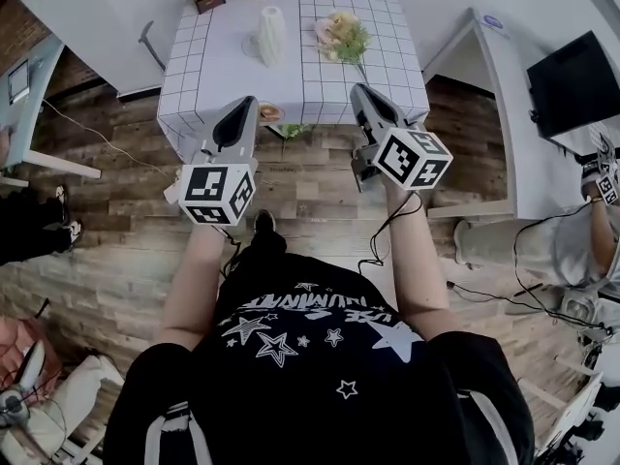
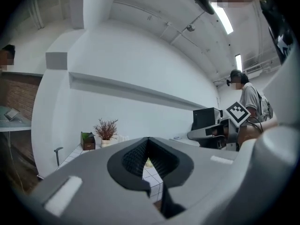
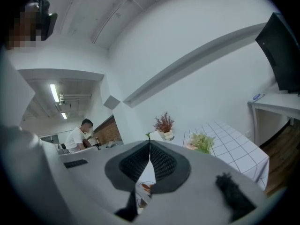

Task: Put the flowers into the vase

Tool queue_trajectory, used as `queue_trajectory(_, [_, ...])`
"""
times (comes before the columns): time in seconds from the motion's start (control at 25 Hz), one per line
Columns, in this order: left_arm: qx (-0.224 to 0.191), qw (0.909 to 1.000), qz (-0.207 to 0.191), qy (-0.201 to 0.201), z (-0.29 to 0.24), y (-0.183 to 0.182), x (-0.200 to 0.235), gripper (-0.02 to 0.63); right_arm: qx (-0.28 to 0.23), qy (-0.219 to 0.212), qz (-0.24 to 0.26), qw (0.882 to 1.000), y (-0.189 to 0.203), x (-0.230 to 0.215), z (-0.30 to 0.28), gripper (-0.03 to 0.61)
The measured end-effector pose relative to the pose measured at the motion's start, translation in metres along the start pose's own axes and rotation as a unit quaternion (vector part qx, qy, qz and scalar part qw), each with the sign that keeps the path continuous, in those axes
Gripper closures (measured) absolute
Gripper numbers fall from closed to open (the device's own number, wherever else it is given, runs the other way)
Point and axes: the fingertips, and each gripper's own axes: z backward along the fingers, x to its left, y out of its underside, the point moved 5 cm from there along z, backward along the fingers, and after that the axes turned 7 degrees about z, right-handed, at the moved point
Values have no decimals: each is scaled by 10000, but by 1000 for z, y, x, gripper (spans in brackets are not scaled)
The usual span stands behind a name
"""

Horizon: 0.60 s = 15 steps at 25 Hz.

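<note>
White checked table (image 1: 213, 66) is where the flowers (image 1: 341, 35) are laid, near the vase (image 1: 272, 35). Left gripper (image 1: 247, 109) and right gripper (image 1: 363, 95) are held level short of it, jaws together and empty, since the pickup is judged not yet started.

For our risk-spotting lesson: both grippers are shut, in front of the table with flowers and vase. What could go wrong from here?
1. The vase looks tall and narrow and stands close beside the flowers; the right gripper reaching in might tip it.
2. The flowers lie in a loose bunch, so a pinch could crush or miss stems.
</note>
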Motion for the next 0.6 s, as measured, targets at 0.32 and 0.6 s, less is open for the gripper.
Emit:
queue_trajectory(0.32, [168,9996,171,-118,-35,1,71,604,121,153,70,9998,-3,0,-68,568])
queue_trajectory(0.6, [292,9993,252,25,-60,3,114,563,207,593,78,9980,3,-14,-102,568])
